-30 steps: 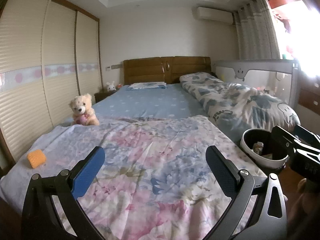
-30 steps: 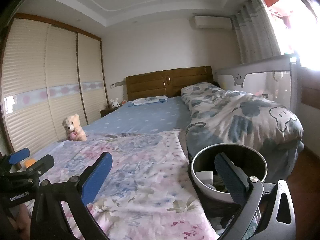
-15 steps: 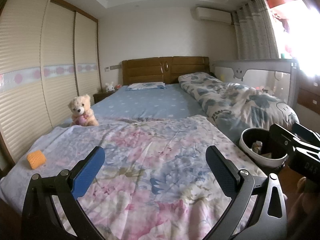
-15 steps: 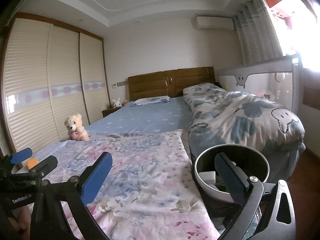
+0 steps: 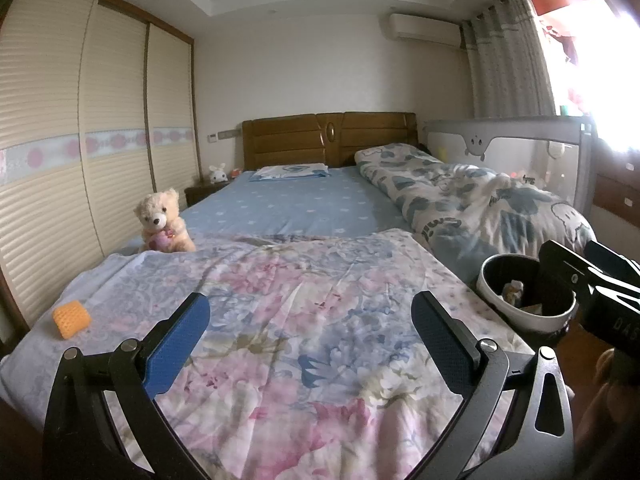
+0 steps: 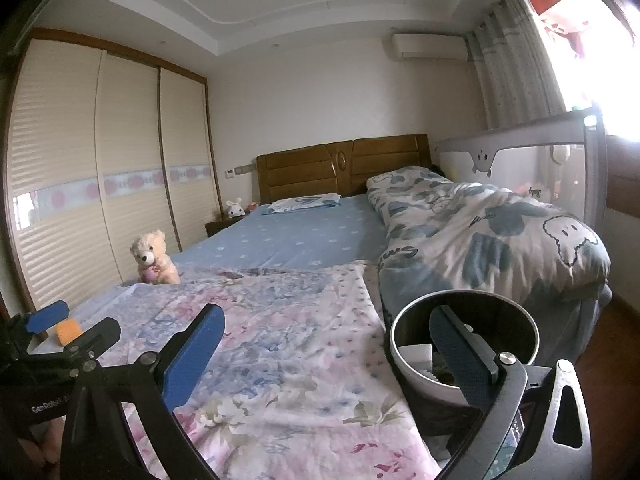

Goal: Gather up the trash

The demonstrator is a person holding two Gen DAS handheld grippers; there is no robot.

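Note:
An orange spongy lump (image 5: 72, 319) lies on the floral sheet near the bed's left front corner, also seen as the orange lump (image 6: 67, 330) in the right wrist view. A white bin (image 5: 493, 300) with a dark inside stands at the bed's right front corner, with paper scraps in it. My left gripper (image 5: 310, 312) hangs open over the floral sheet and holds nothing. My right gripper (image 6: 326, 320) is open and empty, its right finger in front of the bin (image 6: 394, 344). Each gripper also shows at the edge of the other's view.
A teddy bear (image 5: 160, 222) sits on the left side of the bed. A rumpled blue-and-white quilt (image 5: 480, 204) fills the right side, against a grey bed rail (image 5: 520, 132). Wardrobe doors (image 5: 100, 140) line the left wall. Wooden floor shows at the right.
Both views drift only slightly. Both grippers stay open and empty, and nothing on the bed has moved.

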